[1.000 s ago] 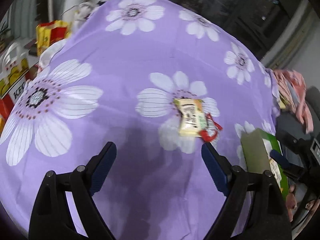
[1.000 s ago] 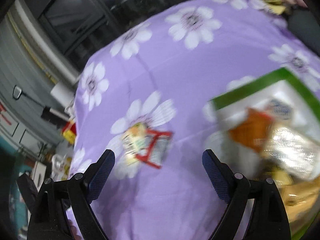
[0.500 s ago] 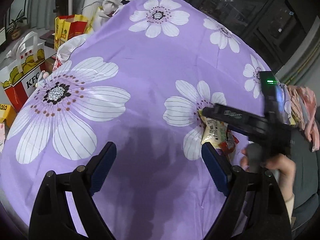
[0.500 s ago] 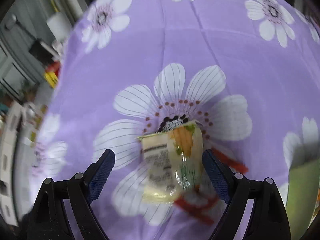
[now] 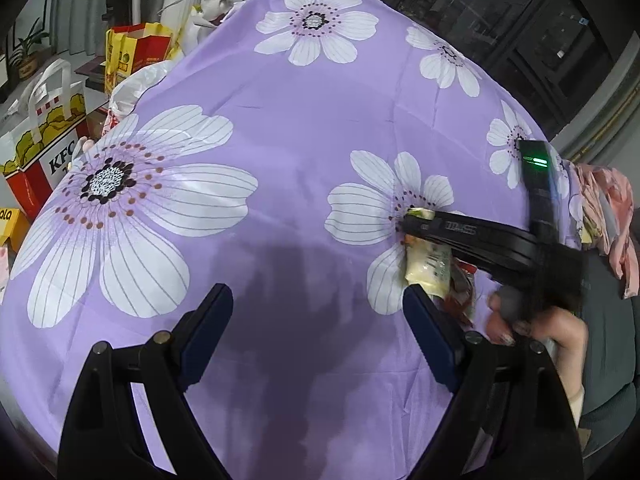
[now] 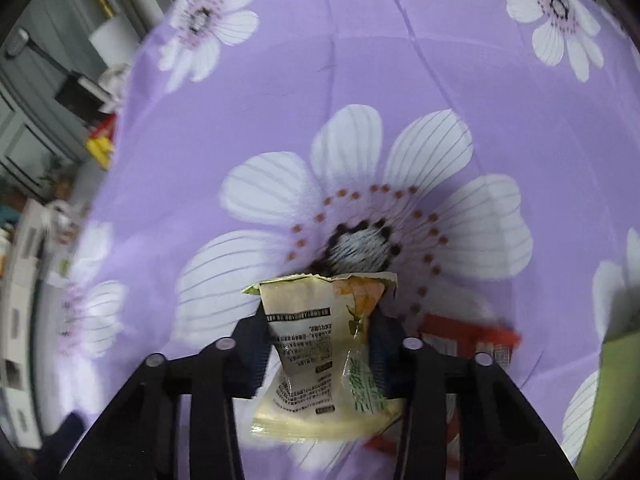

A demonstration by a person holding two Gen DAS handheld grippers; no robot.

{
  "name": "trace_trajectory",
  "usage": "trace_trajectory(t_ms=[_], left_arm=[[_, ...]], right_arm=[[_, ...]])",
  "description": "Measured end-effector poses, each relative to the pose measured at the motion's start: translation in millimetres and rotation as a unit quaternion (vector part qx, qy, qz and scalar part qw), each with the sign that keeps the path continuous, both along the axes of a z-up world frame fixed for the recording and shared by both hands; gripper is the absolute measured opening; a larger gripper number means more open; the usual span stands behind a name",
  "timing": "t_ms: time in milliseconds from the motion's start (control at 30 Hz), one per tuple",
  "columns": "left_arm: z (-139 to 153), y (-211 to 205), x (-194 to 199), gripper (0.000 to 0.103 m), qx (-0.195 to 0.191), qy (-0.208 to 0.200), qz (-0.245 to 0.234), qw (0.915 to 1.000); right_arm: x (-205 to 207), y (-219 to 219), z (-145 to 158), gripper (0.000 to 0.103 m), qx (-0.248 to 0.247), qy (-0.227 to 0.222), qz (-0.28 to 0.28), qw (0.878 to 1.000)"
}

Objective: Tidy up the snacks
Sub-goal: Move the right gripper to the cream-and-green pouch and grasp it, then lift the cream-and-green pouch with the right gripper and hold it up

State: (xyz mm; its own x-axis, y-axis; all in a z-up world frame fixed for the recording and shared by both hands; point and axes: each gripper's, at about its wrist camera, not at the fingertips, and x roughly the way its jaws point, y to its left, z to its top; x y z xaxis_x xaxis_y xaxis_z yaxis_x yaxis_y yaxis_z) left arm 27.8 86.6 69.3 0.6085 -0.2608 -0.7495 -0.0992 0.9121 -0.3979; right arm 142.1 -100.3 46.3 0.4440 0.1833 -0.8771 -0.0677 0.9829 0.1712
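A pale yellow snack packet (image 6: 324, 352) with black print lies on the purple flowered cloth (image 6: 320, 92). My right gripper (image 6: 320, 344) is shut on it, its pads pinching the packet's middle so the wrapper crumples. In the left wrist view the same packet (image 5: 426, 266) shows under the right gripper's black fingers (image 5: 444, 227), held by a person's hand (image 5: 540, 324). A red-edged packet (image 6: 468, 336) lies just right of it. My left gripper (image 5: 318, 332) hovers open over bare cloth, to the left of the packets.
A green box edge (image 6: 616, 380) shows at the right of the right wrist view. Paper bags, one red and white (image 5: 44, 136) and one red and yellow (image 5: 136, 52), stand on the floor off the table's left edge. Pink cloth (image 5: 608, 208) lies at the far right.
My right gripper came down over the yellow packet and closed on it. The left gripper stayed open and almost still.
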Motion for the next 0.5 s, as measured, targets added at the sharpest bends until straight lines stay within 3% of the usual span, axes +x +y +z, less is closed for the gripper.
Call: trace_trajectory(t_ms=[167,267,500], left_arm=[[-3,12,1,0.087,-0.017,0.009,0.019,0.9996],[-5,19,1,0.087,-0.033,0.012,0.024,0.9991],[-9,15,3,0.087,-0.036,0.028,-0.001,0.999]], right_arm=[[-44,-5,32,0.041,0.079,-0.01,0.011,0.997],[-75,-5,41,0.042,0.082,-0.005,0.023,0.996],[-107,5,-8,0.043,0.048,0.076,0.01,0.996]])
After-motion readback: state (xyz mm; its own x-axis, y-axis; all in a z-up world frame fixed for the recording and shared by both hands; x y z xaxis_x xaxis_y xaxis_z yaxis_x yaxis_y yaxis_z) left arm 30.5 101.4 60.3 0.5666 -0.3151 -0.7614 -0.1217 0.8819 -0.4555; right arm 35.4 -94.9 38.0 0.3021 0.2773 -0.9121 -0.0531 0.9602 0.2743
